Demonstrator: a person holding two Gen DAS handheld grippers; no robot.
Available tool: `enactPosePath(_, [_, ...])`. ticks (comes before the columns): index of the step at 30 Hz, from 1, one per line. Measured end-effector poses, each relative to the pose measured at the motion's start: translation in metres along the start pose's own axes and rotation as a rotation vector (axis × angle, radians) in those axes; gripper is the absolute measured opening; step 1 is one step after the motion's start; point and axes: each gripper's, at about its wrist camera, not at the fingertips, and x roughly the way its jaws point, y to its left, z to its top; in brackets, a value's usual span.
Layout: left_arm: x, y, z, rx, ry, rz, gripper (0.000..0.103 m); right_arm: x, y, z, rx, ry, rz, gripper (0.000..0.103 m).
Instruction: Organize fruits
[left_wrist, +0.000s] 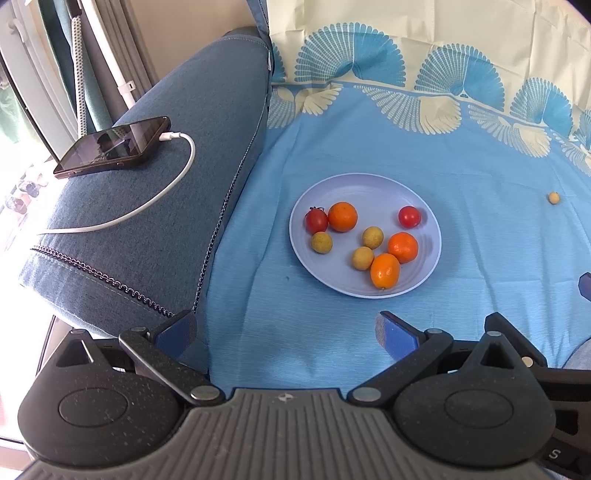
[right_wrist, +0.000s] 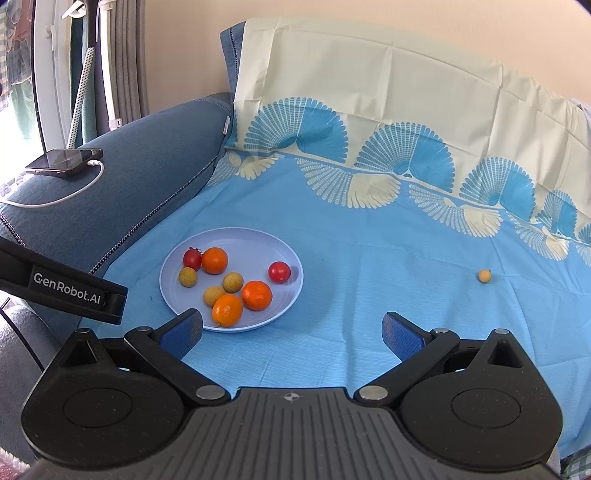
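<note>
A pale blue plate (left_wrist: 432, 236) (right_wrist: 258, 236) lies on the blue cloth and holds several fruits: oranges (left_wrist: 342, 216) (right_wrist: 214, 260), red tomatoes (left_wrist: 409, 216) (right_wrist: 279, 272) and small yellow-green fruits (left_wrist: 321, 242) (right_wrist: 187, 276). One small yellow fruit (left_wrist: 553, 197) (right_wrist: 484, 276) lies alone on the cloth, far right of the plate. My left gripper (left_wrist: 286, 332) is open and empty, just short of the plate. My right gripper (right_wrist: 291, 332) is open and empty, with its left finger (right_wrist: 183, 332) by the plate's near rim. The left gripper's arm (right_wrist: 66, 286) shows at the left of the right wrist view.
A blue sofa armrest (left_wrist: 147, 221) (right_wrist: 129, 184) rises left of the cloth, with a phone (left_wrist: 110, 146) (right_wrist: 64, 159) and its white cable (left_wrist: 173, 177) on top. The cloth climbs the backrest behind (right_wrist: 369, 92). A window and curtains stand at far left.
</note>
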Motion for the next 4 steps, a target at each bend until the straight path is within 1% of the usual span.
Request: enactPosePath(4, [-0.0013, -0.0006, -0.0007, -0.006, -0.005, 0.007, 0.103, 0.0003, 0.0005, 0.0001, 0.000, 0.000, 0.000, 0.102])
